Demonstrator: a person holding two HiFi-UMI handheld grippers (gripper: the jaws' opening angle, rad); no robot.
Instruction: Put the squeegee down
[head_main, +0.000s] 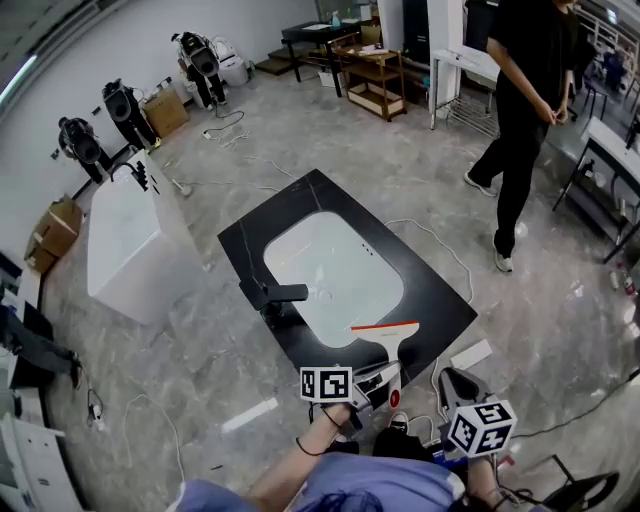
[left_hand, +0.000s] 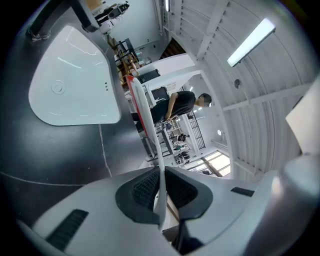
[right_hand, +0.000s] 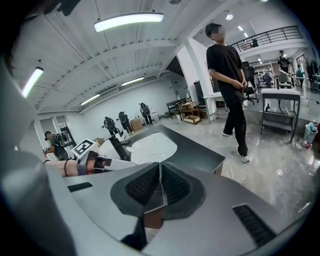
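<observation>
The squeegee (head_main: 390, 335) has a white body and a red blade edge. It hangs over the near right corner of the black countertop (head_main: 250, 240), beside the white sink (head_main: 330, 265). My left gripper (head_main: 385, 375) is shut on its white handle. In the left gripper view the pads of the left gripper (left_hand: 161, 180) pinch the thin handle, and the squeegee (left_hand: 142, 107) runs away from them past the sink (left_hand: 75, 85). My right gripper (head_main: 452, 382) hovers off the counter's near right corner. In its own view the right gripper (right_hand: 160, 175) is shut with nothing between the jaws.
A black faucet (head_main: 275, 293) stands at the sink's near left edge. A white cabinet (head_main: 130, 240) is left of the counter. A person in black (head_main: 525, 110) stands on the floor at the far right. Cables and a white block (head_main: 470, 353) lie by the counter.
</observation>
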